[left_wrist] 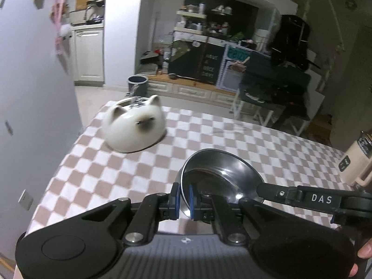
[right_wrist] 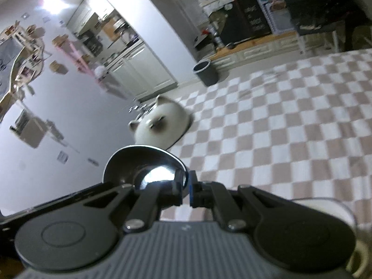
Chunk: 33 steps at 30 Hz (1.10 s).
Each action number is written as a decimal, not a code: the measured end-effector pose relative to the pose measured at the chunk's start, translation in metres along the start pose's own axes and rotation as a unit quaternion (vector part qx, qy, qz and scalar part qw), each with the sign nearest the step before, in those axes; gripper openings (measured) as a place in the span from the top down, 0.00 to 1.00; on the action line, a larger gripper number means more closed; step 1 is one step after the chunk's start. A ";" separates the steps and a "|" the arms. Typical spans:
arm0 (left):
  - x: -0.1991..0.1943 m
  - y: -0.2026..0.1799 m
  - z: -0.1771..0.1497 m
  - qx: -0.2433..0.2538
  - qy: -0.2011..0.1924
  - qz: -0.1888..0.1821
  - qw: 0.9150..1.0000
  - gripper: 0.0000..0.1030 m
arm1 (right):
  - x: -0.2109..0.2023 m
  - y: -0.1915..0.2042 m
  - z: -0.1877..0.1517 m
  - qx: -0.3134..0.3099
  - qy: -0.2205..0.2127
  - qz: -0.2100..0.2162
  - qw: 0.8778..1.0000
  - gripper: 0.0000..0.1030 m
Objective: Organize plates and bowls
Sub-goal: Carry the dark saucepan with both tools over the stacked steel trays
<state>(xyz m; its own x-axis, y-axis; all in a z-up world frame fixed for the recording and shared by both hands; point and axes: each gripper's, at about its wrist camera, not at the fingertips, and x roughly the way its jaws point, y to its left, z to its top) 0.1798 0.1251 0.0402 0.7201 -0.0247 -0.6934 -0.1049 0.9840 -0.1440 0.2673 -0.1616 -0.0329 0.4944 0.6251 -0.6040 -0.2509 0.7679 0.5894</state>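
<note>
A shiny steel bowl point(left_wrist: 223, 172) is held between both grippers over the checked tablecloth point(left_wrist: 97, 174). My left gripper point(left_wrist: 183, 198) is shut on its near left rim, blue pads on either side of the edge. A finger of my right gripper point(left_wrist: 279, 191) reaches the bowl's right rim. In the right wrist view my right gripper point(right_wrist: 185, 187) is shut on the rim of the same steel bowl point(right_wrist: 144, 165). A white cat-faced ceramic bowl point(left_wrist: 134, 127) point(right_wrist: 160, 125) with ears stands at the table's far left corner. Something metallic shows blurred at its rim.
A pale wall point(left_wrist: 34, 116) runs close along the table's left edge. A cream flask point(left_wrist: 355, 162) stands at the right edge. A clear rim point(right_wrist: 325, 205) shows low right in the right wrist view. Beyond the table are a grey bin point(left_wrist: 137, 84) and a chair point(left_wrist: 267, 97).
</note>
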 end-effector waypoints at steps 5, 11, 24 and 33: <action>-0.011 0.025 -0.011 -0.023 0.002 0.009 1.000 0.92 | 0.003 0.009 -0.006 -0.019 0.016 0.008 1.000 0.94; -0.009 0.047 -0.036 -0.061 0.021 0.004 0.998 0.91 | 0.007 0.018 -0.019 -0.046 0.041 0.000 0.998 0.94; 0.008 0.076 -0.074 -0.086 0.072 0.009 0.994 0.87 | 0.025 0.031 -0.044 -0.090 0.092 -0.028 0.991 0.94; 0.012 0.087 -0.081 -0.093 0.091 0.010 0.991 0.86 | 0.043 0.040 -0.059 -0.109 0.115 -0.039 0.987 0.94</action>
<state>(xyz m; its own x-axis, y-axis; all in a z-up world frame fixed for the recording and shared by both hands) 0.1239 0.1965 -0.0374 0.5831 -0.0532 -0.8106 -0.2550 0.9354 -0.2449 0.2292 -0.0953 -0.0669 0.3245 0.5590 -0.7631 -0.4049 0.8112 0.4220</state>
